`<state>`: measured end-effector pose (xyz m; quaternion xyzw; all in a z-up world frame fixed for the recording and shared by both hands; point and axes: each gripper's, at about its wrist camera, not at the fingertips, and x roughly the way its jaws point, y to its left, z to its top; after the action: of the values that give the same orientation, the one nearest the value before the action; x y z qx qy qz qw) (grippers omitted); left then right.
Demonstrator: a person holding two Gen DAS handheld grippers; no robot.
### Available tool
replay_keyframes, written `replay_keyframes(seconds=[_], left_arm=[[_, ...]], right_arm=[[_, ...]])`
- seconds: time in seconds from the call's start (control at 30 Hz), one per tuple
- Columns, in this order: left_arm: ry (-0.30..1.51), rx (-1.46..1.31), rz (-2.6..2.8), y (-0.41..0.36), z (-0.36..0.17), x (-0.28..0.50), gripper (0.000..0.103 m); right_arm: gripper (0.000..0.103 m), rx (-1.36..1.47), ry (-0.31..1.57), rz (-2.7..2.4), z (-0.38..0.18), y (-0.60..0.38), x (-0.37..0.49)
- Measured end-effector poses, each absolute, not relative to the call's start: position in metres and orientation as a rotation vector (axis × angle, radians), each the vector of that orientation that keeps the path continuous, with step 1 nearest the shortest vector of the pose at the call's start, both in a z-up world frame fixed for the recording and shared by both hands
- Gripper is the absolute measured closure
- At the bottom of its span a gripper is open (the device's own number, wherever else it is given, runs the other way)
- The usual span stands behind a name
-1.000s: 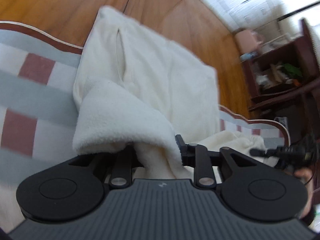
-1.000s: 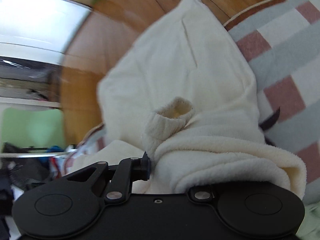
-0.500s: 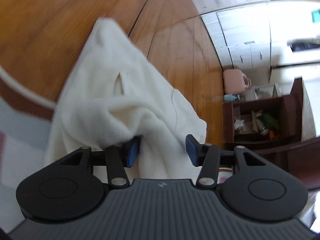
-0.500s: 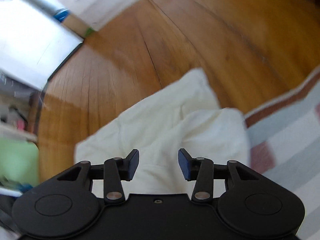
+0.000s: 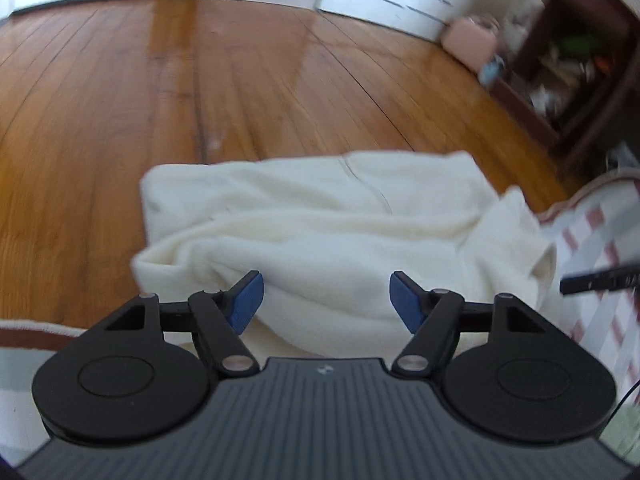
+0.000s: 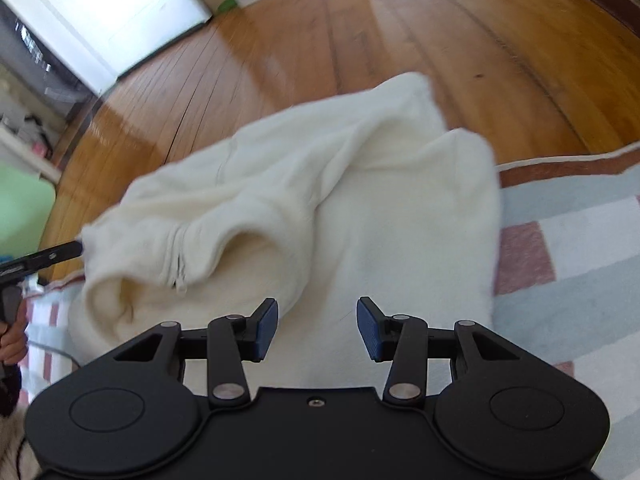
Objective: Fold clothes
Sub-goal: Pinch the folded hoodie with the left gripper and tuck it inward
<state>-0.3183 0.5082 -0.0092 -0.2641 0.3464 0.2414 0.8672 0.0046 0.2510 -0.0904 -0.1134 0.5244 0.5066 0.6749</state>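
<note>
A cream fleece garment lies folded, partly on the wooden floor and partly on a checked rug. My left gripper hovers just above its near edge, open, with nothing between its blue pads. In the right wrist view the same garment shows a sleeve with a ribbed cuff folded across it at the left. My right gripper is open over the garment's near part and holds nothing. The tip of the other gripper pokes in at the right of the left wrist view.
A rug with pink, grey and white checks lies under the garment's near side. Wooden floor stretches beyond. A dark wooden shelf unit and a pink case stand far right. A hand holds the other gripper at the left edge.
Both grippers have let go of the fleece and opened wide. They have pulled back and risen, and the garment now lies folded flat beneath them.
</note>
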Motion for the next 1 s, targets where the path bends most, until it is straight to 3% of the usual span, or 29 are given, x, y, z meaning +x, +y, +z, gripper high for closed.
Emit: replay_keyframes(seconds=[0.13, 0.2, 0.4, 0.47, 0.73, 0.9, 0.93, 0.97, 1.0], left_arm=[[0.683, -0.523, 0.405, 0.502, -0.006, -0.322, 0.033], [0.661, -0.495, 0.362, 0.499, -0.012, -0.329, 0.025], [0.685, -0.383, 0.317, 0.488, -0.028, -0.34, 0.024], [0.645, -0.39, 0.279, 0.485, -0.026, -0.34, 0.016], [0.79, -0.009, 0.31, 0.434, -0.042, -0.294, 0.014], [0.823, 0.055, 0.389, 0.432, -0.042, -0.273, 0.01], [0.827, 0.059, 0.408, 0.433, -0.041, -0.269, 0.015], [0.826, 0.045, 0.425, 0.438, -0.038, -0.266, 0.04], [0.822, 0.022, 0.441, 0.445, -0.035, -0.264, 0.053]], right_arm=[[0.052, -0.374, 1.141, 1.196, -0.095, 0.263, -0.008], [0.052, -0.408, 1.139, 1.22, -0.1, 0.261, -0.011], [0.052, -0.553, 1.025, 1.251, -0.118, 0.251, -0.026], [0.052, -0.598, 0.986, 1.25, -0.117, 0.252, -0.03], [0.052, -0.73, 0.829, 1.272, -0.112, 0.255, -0.044], [0.052, -0.811, 0.729, 1.282, -0.109, 0.258, -0.053], [0.052, -0.836, 0.7, 1.284, -0.11, 0.26, -0.056], [0.052, -0.872, 0.66, 1.284, -0.114, 0.263, -0.058], [0.053, -0.904, 0.621, 1.284, -0.117, 0.266, -0.059]])
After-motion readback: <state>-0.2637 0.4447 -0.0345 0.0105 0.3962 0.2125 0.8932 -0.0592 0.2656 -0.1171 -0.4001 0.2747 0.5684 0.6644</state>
